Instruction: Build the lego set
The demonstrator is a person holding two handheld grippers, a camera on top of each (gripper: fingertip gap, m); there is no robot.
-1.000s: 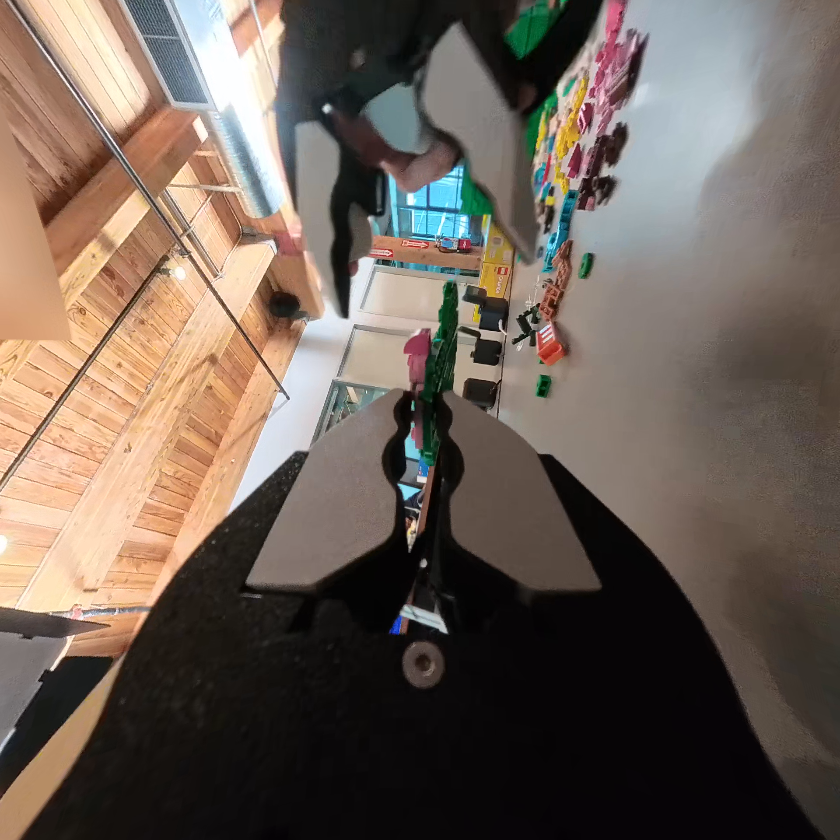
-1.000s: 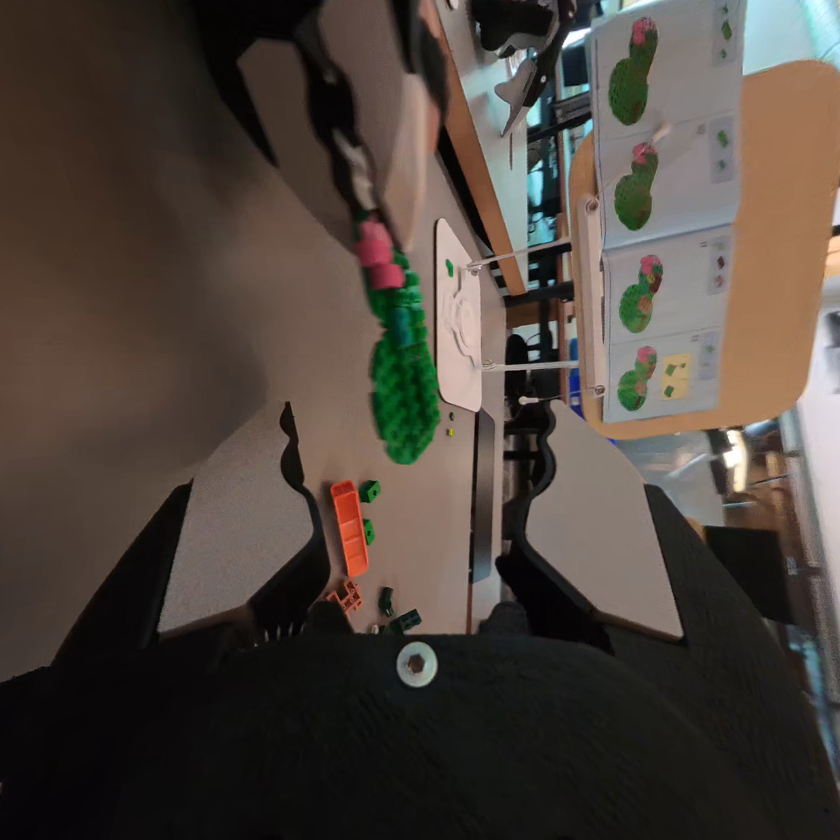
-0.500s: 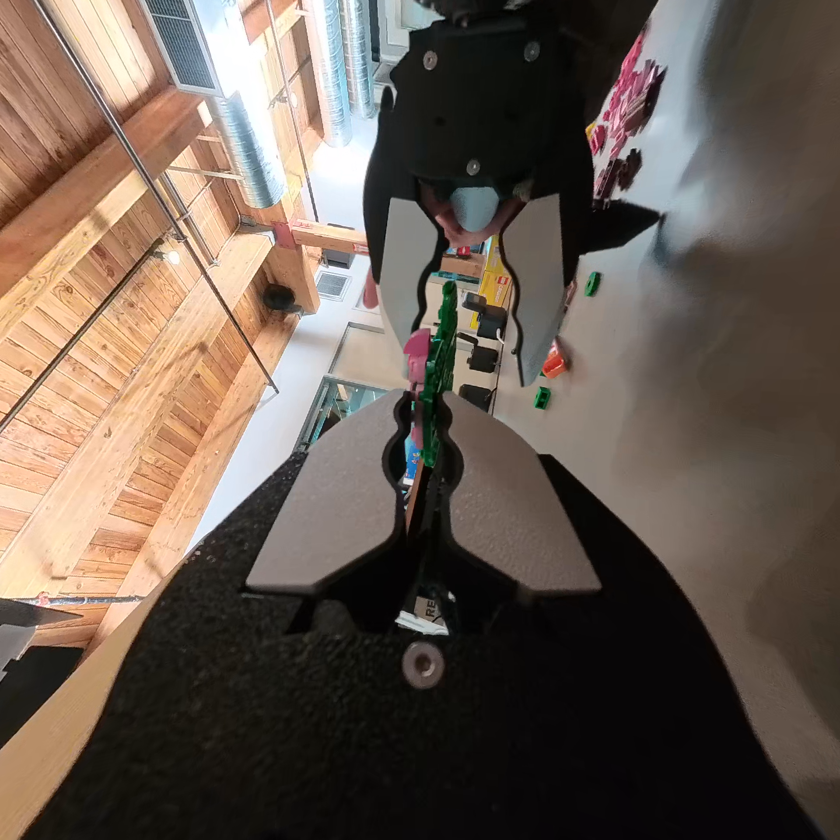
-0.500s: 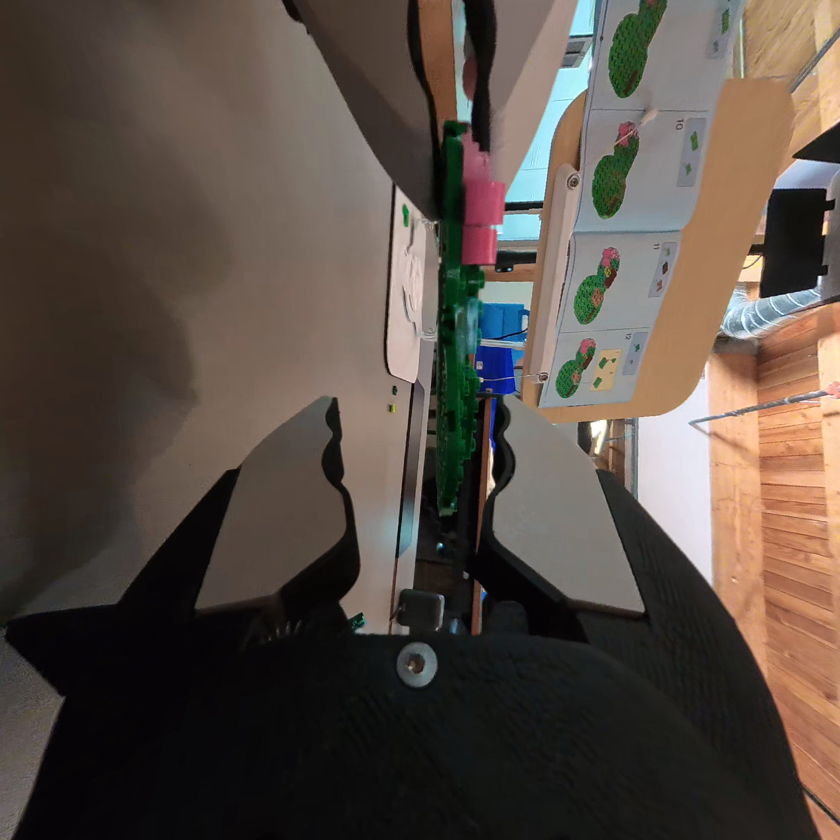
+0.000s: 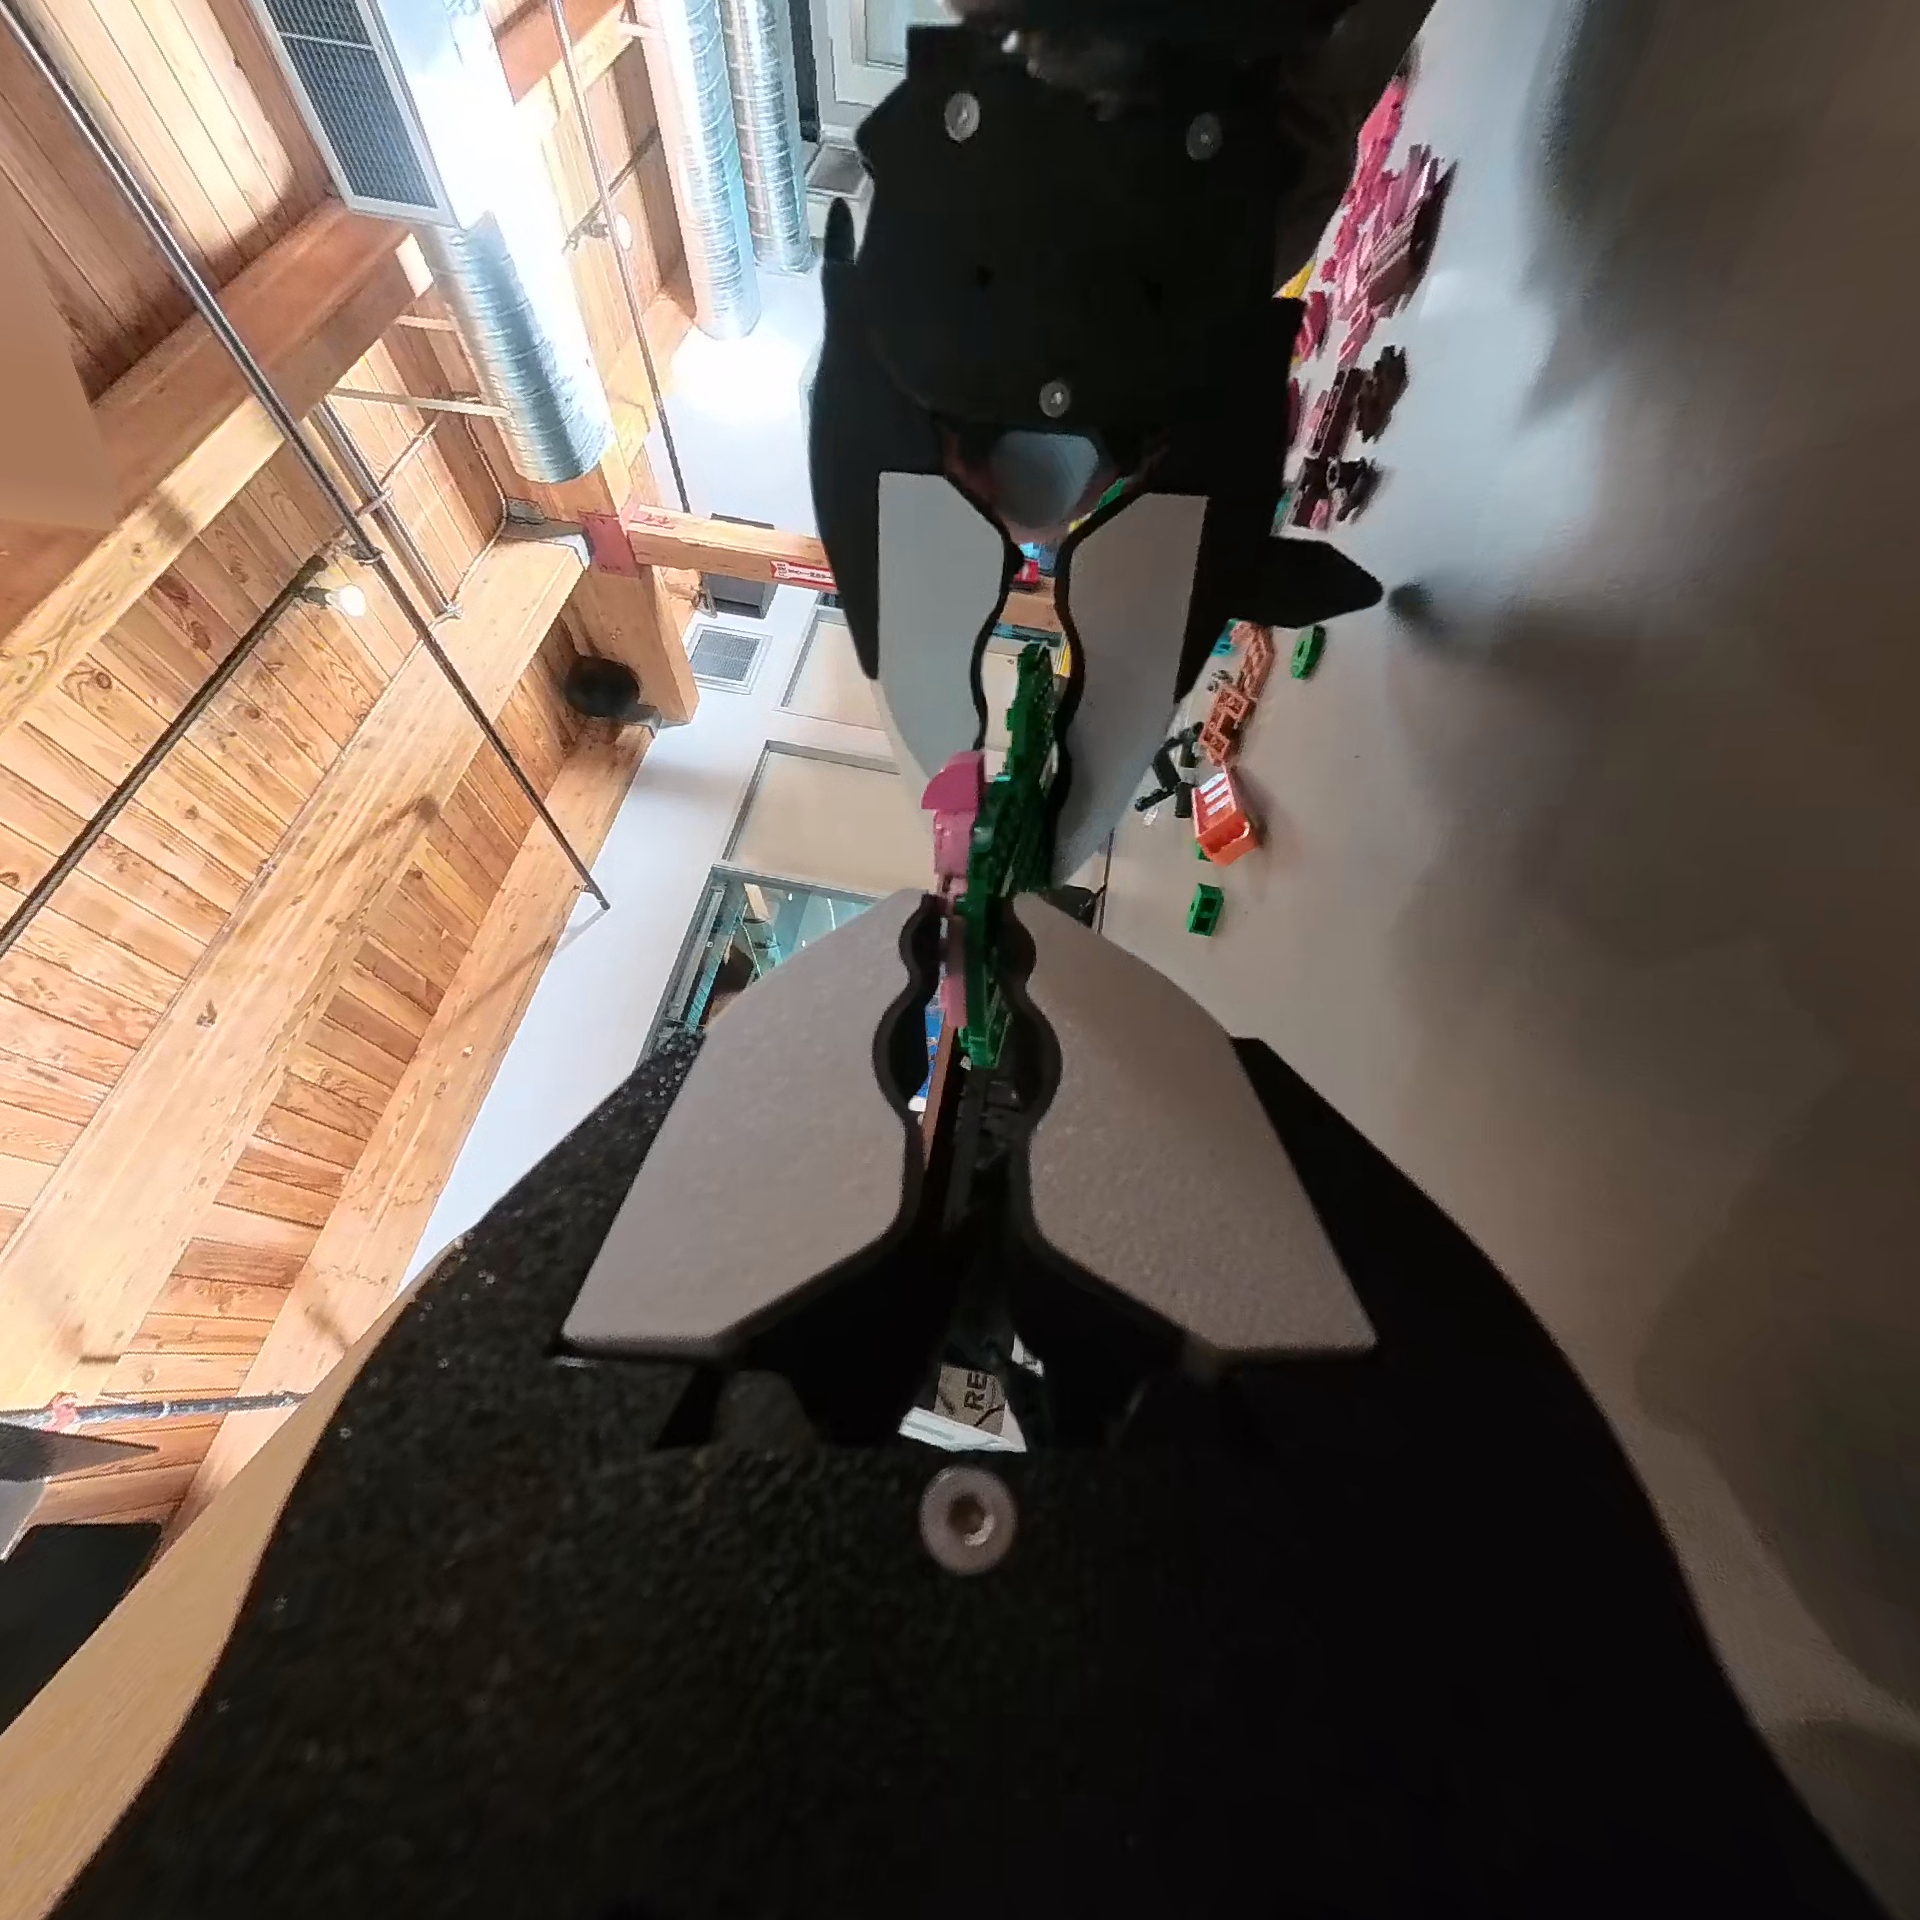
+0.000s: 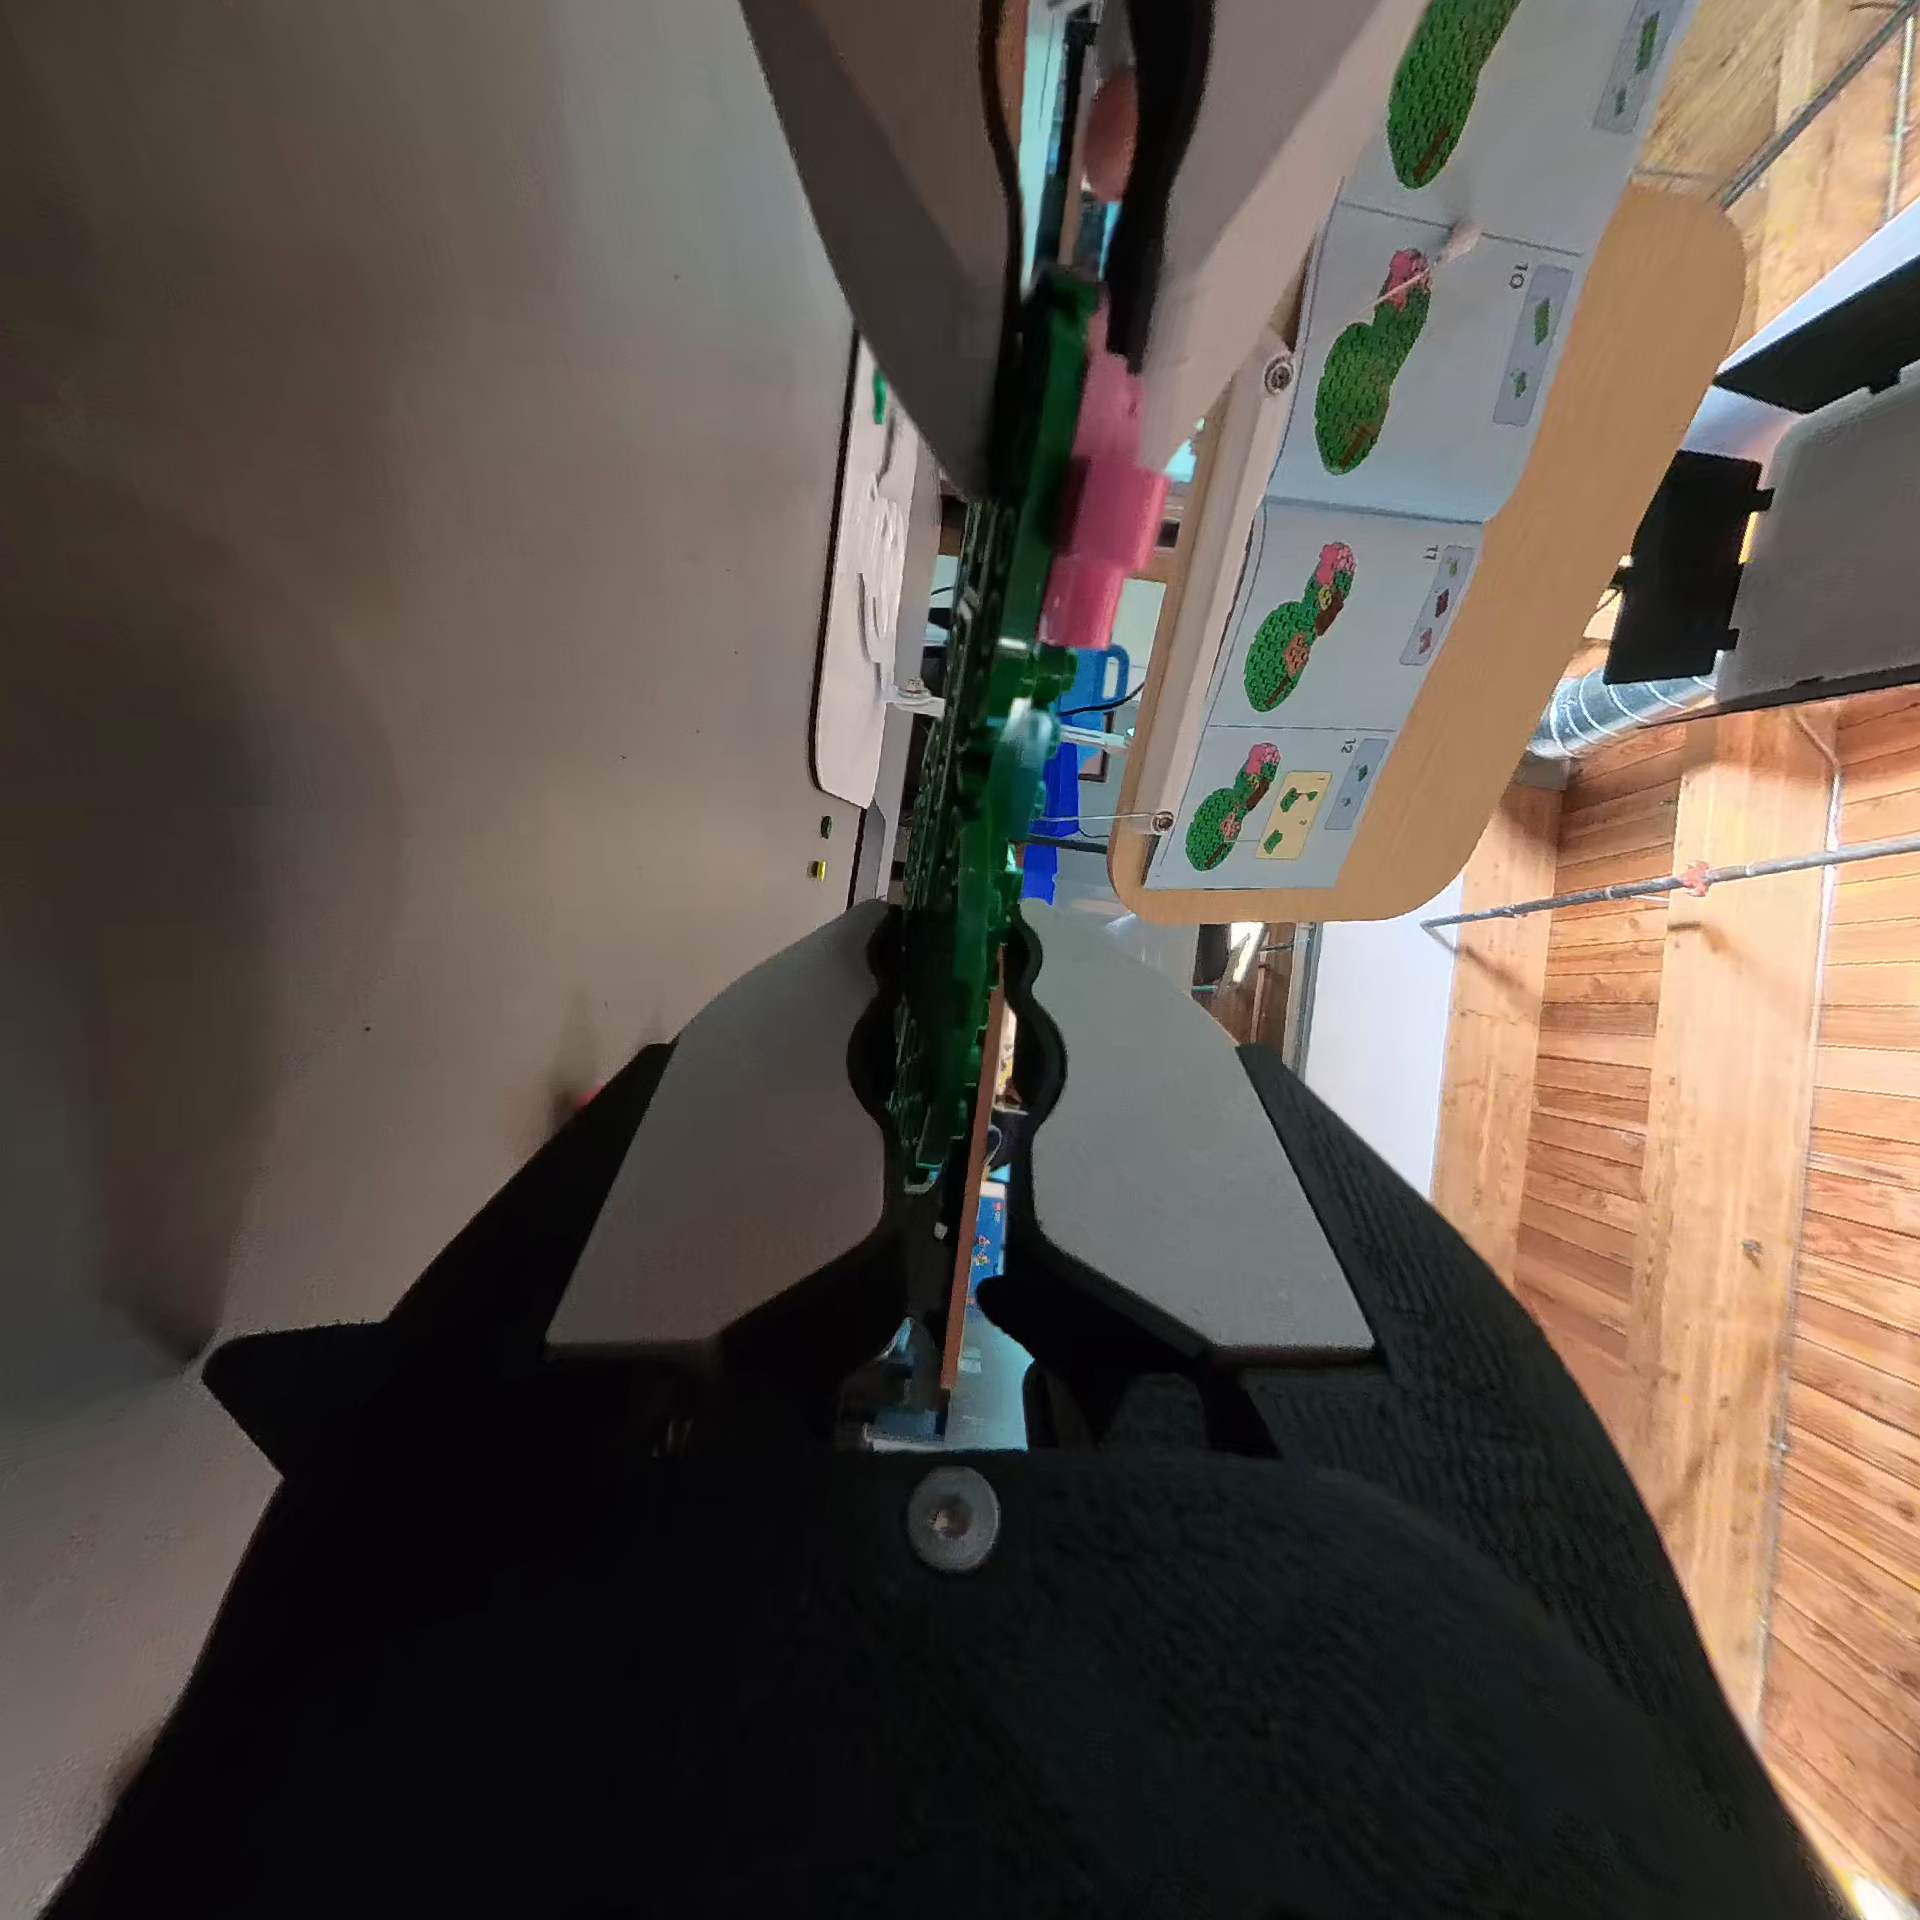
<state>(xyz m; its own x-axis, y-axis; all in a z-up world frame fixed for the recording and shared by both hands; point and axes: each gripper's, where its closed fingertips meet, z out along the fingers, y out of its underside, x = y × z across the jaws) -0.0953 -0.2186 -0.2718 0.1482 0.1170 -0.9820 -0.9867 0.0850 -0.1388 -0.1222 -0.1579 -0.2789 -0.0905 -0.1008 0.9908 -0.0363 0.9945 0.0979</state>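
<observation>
A flat green Lego plate model [image 5: 1023,790] with pink bricks [image 5: 956,800] on one side is held edge-on in the air above the grey table [image 5: 1558,935]. My left gripper [image 5: 971,904] is shut on its pink-brick end. My right gripper [image 5: 1023,769] faces it from the far side and is shut on the other end. In the right wrist view, my right gripper [image 6: 948,920] clamps the round end of the green plate [image 6: 966,810]. The left gripper [image 6: 1060,468] holds the end with the pink bricks [image 6: 1112,499].
Loose bricks lie on the table: an orange piece [image 5: 1226,821], small green bricks [image 5: 1205,914] and a pink and dark red pile [image 5: 1371,239]. An open instruction booklet [image 6: 1382,520] stands on a wooden board. A white sheet [image 6: 873,582] lies on the table.
My right gripper, open a second ago, has moved in around the free end of the green plate and closed on it. My left gripper has kept its hold.
</observation>
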